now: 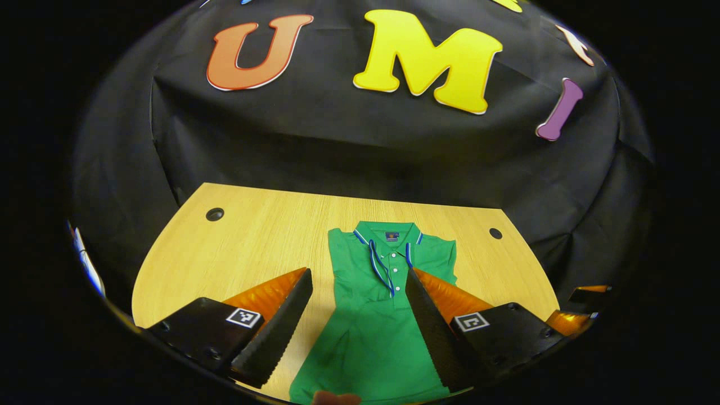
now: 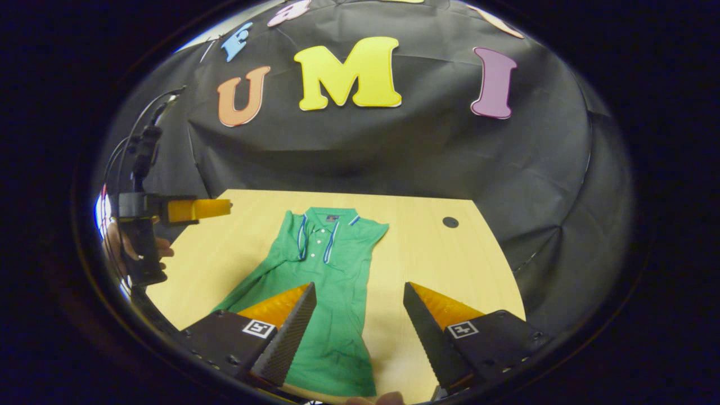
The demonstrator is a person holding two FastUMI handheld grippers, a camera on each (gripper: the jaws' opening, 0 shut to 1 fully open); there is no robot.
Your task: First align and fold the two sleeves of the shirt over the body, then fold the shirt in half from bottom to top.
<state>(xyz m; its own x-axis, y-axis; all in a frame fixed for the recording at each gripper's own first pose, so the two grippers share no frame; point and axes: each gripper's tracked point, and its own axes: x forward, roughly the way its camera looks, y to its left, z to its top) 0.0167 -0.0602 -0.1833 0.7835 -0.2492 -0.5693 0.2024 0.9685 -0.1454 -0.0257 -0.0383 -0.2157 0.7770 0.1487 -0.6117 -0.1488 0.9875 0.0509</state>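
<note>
Left gripper view: both hand-held grippers (image 1: 360, 315) (image 2: 360, 320) gape above smooth green shirt (image 1: 377, 315).

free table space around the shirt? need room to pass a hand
Bare table lies left of the shirt, out to the hole near the back left corner. A narrower strip runs right of the shirt toward the second hole. A thin band sits behind the collar. The front middle is crowded: shirt body, with both grippers' open jaws above it.
</note>
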